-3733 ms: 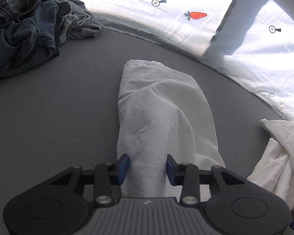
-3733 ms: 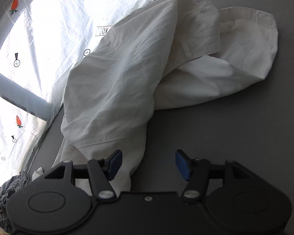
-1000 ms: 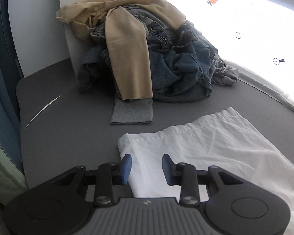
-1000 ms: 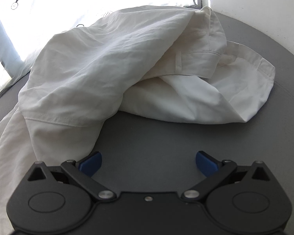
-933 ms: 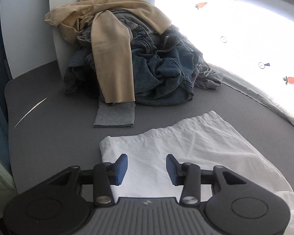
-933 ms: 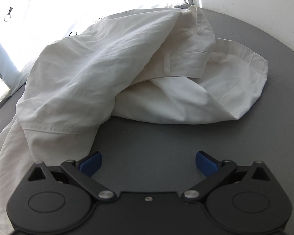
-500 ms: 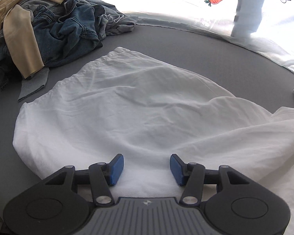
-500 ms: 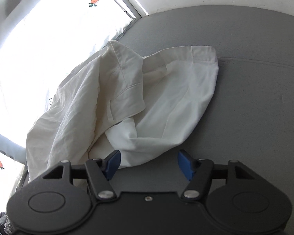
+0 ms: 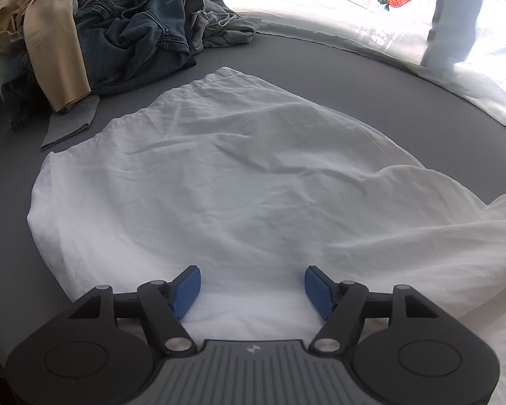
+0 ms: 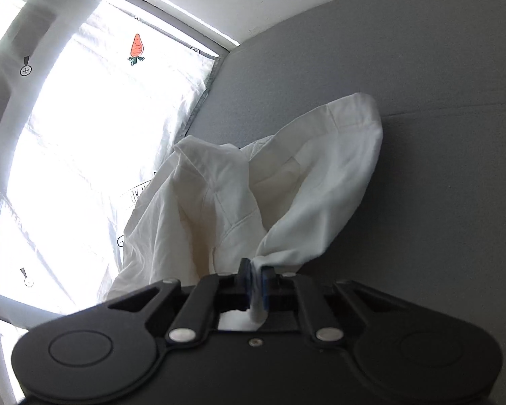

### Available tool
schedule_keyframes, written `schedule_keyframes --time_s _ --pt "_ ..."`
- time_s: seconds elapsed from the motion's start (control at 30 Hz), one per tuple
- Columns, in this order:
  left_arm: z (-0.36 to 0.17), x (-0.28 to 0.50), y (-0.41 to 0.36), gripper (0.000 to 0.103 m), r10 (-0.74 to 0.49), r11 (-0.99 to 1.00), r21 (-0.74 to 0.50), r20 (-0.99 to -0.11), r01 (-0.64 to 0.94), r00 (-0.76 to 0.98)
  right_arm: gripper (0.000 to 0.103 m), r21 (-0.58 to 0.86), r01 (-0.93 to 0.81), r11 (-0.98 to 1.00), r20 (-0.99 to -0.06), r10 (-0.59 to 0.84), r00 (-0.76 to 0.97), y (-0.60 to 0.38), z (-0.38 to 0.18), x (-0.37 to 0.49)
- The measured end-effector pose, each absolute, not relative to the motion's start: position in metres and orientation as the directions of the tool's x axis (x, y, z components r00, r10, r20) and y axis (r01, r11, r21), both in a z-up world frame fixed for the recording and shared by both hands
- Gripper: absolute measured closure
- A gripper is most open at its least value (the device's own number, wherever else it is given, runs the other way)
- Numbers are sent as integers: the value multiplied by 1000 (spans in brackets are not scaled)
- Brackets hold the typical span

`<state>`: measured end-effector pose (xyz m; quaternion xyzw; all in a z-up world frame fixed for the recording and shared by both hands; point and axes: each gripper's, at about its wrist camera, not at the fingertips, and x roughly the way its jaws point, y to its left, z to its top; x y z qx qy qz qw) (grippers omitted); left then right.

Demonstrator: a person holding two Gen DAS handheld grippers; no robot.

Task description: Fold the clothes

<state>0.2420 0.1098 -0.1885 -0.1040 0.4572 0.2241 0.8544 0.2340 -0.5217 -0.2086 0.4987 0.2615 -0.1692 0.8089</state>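
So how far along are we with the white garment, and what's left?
Early. One end of the white garment lies spread fairly flat on the grey surface, with no fold made. In hand: the right gripper is shut on the other, bunched end; the left gripper is open over the cloth. Left: flatten, fold, then tackle the pile of jeans and tan clothing.

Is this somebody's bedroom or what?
Probably a room at home, maybe a bedroom. There's a heap of jeans waiting, white trousers spread on a gray pad, and a carrot-print curtain over a bright window.
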Motion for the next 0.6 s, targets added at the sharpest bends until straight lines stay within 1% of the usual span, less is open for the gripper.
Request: schedule_keyframes --time_s 0.1,0.23,0.27,0.4,0.43,0.5,0.6 --pt "-190 242 111 32 288 878 27 -828 -477 481 99 716 479 508 -514 -82 854 -532 -160 236" --pt "-191 242 113 27 285 876 21 -829 -482 481 100 722 419 550 -379 -192 905 -556 -98 226" --pt "-191 242 113 27 284 876 20 -829 -482 481 100 706 413 575 -350 -224 910 -561 -85 223" --pt "-191 242 115 25 281 875 15 -829 -483 483 100 595 444 670 -299 -329 896 -576 -58 217" --pt "-191 242 116 24 281 873 13 -829 -487 483 100 558 461 689 -298 -353 887 -578 -55 217" --pt "-192 243 117 23 281 870 8 -830 -493 482 100 448 509 735 -359 -373 855 -578 -69 224" --pt "-192 244 120 21 278 869 5 -831 -495 481 97 244 629 738 -551 -428 716 -579 -110 230"
